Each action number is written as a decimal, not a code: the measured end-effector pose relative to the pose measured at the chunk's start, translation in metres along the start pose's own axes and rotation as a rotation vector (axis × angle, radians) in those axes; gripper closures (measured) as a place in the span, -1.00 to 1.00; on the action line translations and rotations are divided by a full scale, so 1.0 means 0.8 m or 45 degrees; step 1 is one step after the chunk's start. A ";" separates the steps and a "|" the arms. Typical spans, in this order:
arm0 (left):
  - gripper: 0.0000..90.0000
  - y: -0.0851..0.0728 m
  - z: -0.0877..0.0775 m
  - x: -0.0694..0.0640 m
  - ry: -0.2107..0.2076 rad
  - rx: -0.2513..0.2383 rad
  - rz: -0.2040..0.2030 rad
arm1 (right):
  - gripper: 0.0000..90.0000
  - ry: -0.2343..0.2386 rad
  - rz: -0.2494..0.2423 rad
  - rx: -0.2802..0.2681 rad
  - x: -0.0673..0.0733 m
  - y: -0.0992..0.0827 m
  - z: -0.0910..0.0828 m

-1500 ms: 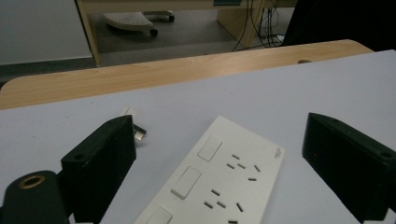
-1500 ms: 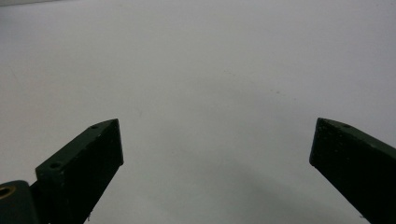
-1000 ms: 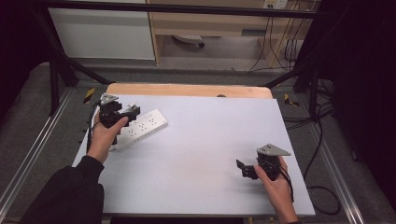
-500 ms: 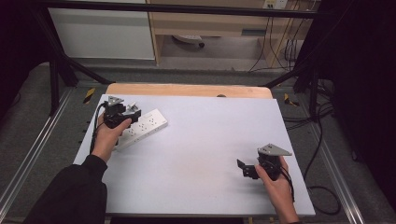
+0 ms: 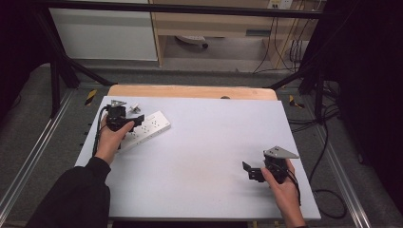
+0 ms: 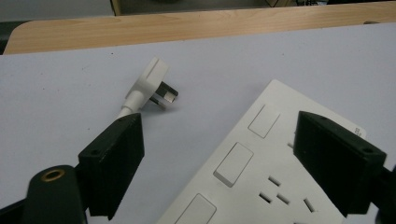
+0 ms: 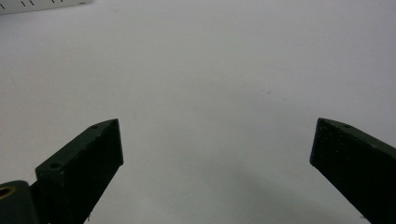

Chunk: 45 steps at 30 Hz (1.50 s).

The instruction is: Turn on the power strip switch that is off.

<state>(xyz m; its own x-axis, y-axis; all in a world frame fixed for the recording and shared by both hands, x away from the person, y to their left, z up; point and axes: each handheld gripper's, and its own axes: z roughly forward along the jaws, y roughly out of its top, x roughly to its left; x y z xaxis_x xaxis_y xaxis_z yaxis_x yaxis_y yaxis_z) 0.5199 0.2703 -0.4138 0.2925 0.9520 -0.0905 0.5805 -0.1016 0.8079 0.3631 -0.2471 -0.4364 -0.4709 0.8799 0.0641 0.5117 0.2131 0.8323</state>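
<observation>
Where the high view looks down on the white bench (image 5: pixel 199 156), left claw (image 5: pixel 135 121) poised over the near end of the white power strip (image 5: pixel 152 127) at the far left, jaws spread wide after just reopening, nothing pinched. Small white plug (image 5: pixel 134 108) just beyond the strip. Right claw (image 5: pixel 249 171) low at the near right, well apart from the strip, released.

Along the left claw (image 6: pixel 219 158) in the left gripper view: power strip (image 6: pixel 261 172) lying flat between and under the jaws, switches and sockets facing up, pads clear of it. Plug (image 6: pixel 149 86) beyond the left jaw, pins tilted sideways.

Along the right claw (image 7: pixel 215 163) in the right gripper view: jaws wide over bare bench (image 7: pixel 210 70), strip edge (image 7: pixel 42 4) at the top left.
</observation>
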 end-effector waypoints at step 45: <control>0.90 -0.007 0.002 -0.003 -0.113 -0.015 0.025 | -0.94 0.014 -0.009 0.009 0.002 0.000 0.001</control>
<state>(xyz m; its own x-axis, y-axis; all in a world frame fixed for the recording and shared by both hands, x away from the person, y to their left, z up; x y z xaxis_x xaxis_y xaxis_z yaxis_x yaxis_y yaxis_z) 0.5175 0.2680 -0.4189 0.3703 0.9204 -0.1252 0.5650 -0.1162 0.8169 0.3627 -0.2454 -0.4364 -0.4820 0.8738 0.0643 0.5134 0.2222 0.8289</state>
